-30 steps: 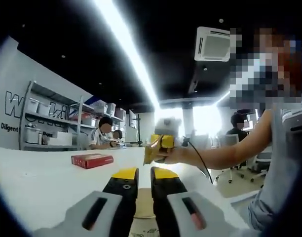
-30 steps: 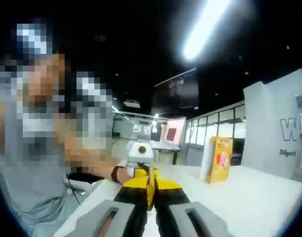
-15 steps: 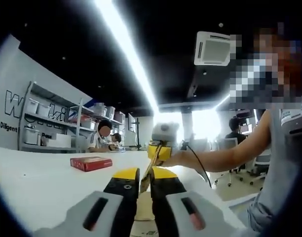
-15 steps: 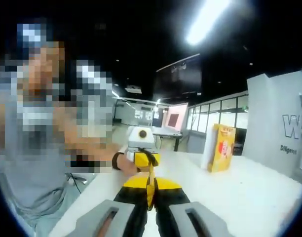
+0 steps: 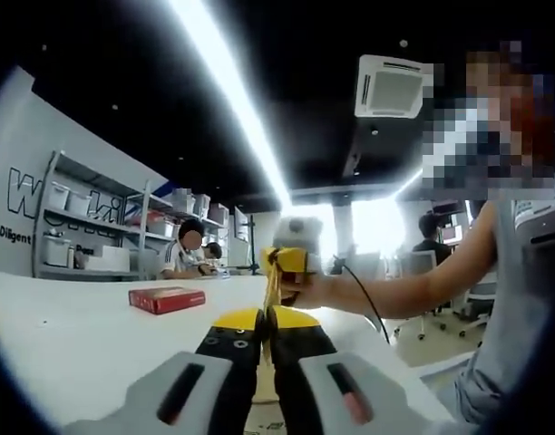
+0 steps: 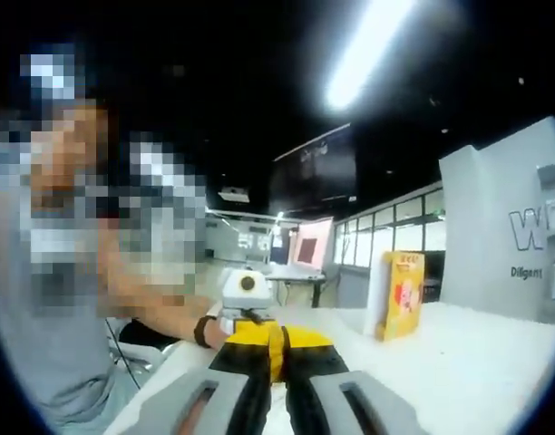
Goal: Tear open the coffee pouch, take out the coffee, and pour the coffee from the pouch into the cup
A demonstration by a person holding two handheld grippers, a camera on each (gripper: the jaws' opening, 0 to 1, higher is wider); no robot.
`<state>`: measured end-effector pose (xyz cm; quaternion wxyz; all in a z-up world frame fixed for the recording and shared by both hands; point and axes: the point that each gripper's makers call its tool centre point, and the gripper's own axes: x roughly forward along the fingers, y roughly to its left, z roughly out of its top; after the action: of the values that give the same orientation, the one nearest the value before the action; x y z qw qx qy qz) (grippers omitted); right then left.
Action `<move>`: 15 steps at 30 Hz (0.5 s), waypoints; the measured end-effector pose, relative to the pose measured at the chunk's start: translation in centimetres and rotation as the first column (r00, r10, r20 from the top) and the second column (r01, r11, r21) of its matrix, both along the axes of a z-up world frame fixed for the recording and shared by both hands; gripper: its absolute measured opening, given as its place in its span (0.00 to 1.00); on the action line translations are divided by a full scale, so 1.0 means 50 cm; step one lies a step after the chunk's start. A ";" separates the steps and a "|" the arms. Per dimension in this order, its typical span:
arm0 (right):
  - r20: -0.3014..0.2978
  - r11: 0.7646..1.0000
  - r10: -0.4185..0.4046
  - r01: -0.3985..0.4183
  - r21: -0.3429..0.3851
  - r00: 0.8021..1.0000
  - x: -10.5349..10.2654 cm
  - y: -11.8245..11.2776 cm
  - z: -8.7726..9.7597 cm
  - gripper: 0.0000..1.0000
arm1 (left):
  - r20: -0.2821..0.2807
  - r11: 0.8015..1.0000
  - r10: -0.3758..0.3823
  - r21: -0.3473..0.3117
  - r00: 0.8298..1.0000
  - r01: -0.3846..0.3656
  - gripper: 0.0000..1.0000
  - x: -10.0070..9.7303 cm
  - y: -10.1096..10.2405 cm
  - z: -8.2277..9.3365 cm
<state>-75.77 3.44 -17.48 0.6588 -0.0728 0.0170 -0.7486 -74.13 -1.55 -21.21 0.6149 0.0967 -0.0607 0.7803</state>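
Both hand-held grippers clenched, left hand-held gripper (image 5: pixel 266 319) and right hand-held gripper (image 6: pixel 277 337) apparently pinching yellow coffee pouch (image 5: pixel 270 288)

surface: white table (image 5: pixel 69 344) | lying on it: flat red box (image 5: pixel 168 298), seen in the left gripper view | standing on it: upright yellow carton (image 6: pixel 397 294) with a printed front, seen in the right gripper view

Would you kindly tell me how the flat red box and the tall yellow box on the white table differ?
The flat red box lies on its broad face; the tall yellow box stands upright. The red box looks plain, while the yellow one carries a printed picture. Both rest on the white table, away from the tools.
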 end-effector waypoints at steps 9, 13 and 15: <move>-0.013 1.000 -0.009 0.009 -0.029 1.000 -0.017 -0.016 0.010 0.04 | -0.002 0.999 -0.001 -0.036 1.000 0.001 0.07 -0.001 0.009 -0.014; -0.012 0.988 0.083 -0.084 -0.129 0.996 0.000 -0.018 0.036 0.10 | -0.036 1.000 0.015 -0.025 0.999 -0.016 0.04 -0.004 0.001 -0.008; 0.017 0.987 0.084 -0.081 -0.136 0.996 -0.008 -0.017 0.026 0.26 | -0.040 1.000 0.010 -0.015 0.999 -0.011 0.04 -0.002 0.001 -0.004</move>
<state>-76.19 2.58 -16.19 0.6827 -0.1092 -0.0442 -0.7211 -74.24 -1.51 -21.42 0.6124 0.1079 -0.0420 0.7820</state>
